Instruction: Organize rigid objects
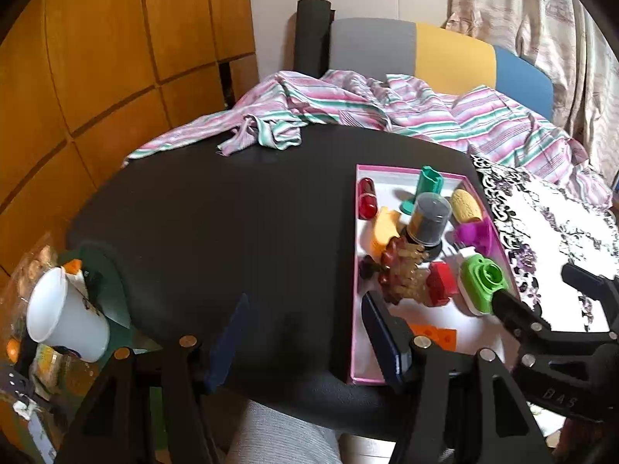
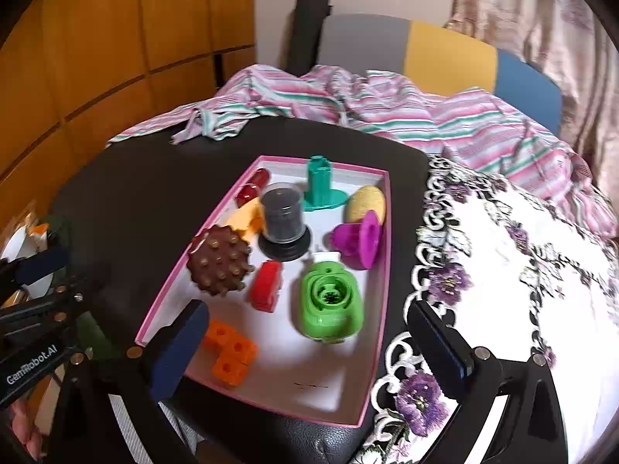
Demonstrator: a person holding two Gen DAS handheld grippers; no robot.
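Observation:
A pink-rimmed white box (image 2: 379,309) lies on the black table (image 1: 232,212) and holds several toys: green camera (image 2: 329,305), red block (image 2: 266,285), brown knobbly ball (image 2: 220,266), orange blocks (image 2: 230,353), purple cup (image 2: 361,237), teal stand (image 2: 320,187), dark jar (image 2: 282,216), yellow corn (image 2: 365,199), red capsule (image 2: 251,187). My right gripper (image 2: 309,344) is open and empty above the box's near end. My left gripper (image 1: 305,332) is open and empty over the table, left of the box (image 1: 354,270). The green camera (image 1: 481,282) shows there too.
A striped cloth (image 1: 348,108) lies across the table's far edge, before a grey, yellow and blue chair (image 1: 445,58). A floral embroidered cloth (image 2: 522,270) covers the right side. A white cup (image 1: 62,313) and clutter sit at the left. Wooden panels (image 1: 96,58) stand behind.

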